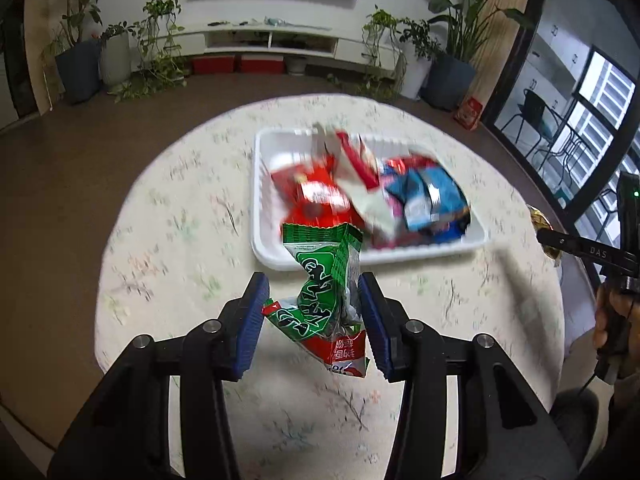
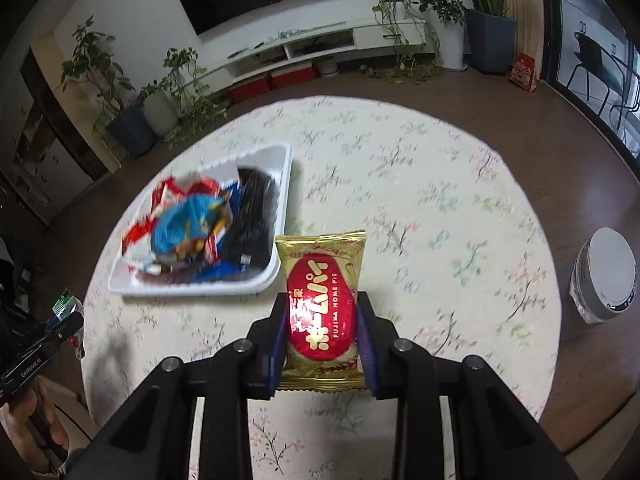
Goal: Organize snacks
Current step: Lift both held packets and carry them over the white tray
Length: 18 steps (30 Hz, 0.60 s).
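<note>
Both grippers are closed on snacks above the round table [image 2: 440,184]: the left gripper [image 1: 312,312] pinches a crumpled green packet [image 1: 320,292] between its blue pads, lifted clear of the tablecloth just in front of the white tray [image 1: 264,208]. Meanwhile the right gripper [image 2: 322,334] clamps a gold-and-red pie packet [image 2: 322,304] flat between its pads, just beside the tray's near right corner. Other wrappers lie heaped in the tray.
</note>
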### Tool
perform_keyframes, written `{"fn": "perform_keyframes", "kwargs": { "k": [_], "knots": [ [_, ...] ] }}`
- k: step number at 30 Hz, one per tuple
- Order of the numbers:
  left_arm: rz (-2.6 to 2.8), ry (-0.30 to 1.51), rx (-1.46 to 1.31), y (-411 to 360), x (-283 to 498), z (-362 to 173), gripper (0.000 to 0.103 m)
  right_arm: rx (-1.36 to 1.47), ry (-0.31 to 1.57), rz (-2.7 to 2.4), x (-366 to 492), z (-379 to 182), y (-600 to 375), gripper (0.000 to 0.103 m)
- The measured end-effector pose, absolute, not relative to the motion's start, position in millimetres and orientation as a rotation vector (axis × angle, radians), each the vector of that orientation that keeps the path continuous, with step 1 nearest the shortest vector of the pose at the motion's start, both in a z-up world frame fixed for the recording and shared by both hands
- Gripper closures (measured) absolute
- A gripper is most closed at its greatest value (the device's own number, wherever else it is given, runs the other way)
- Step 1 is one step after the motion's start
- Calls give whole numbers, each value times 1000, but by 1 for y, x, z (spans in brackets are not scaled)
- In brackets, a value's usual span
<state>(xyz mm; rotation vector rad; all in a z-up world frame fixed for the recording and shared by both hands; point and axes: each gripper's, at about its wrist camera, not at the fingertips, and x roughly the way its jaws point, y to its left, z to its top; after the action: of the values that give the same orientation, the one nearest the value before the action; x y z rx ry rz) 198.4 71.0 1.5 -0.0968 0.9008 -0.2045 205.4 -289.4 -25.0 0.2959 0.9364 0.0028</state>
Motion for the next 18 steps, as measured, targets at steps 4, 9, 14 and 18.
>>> {"fn": "perform_keyframes", "kwargs": {
  "k": [4,9,14,18],
  "knots": [
    [-183,871,-112,85,229,30,59,322,895,34,229,4,-302,70],
    [-205,846,-146,96,271,60,59,303,864,131,269,41,-284,69],
    [-266,850,-134,80,309,77,59,356,883,315,316,60,-241,69],
    [-334,882,-154,66,335,69,59,407,937,458,348,48,-203,69]
  ]
}}
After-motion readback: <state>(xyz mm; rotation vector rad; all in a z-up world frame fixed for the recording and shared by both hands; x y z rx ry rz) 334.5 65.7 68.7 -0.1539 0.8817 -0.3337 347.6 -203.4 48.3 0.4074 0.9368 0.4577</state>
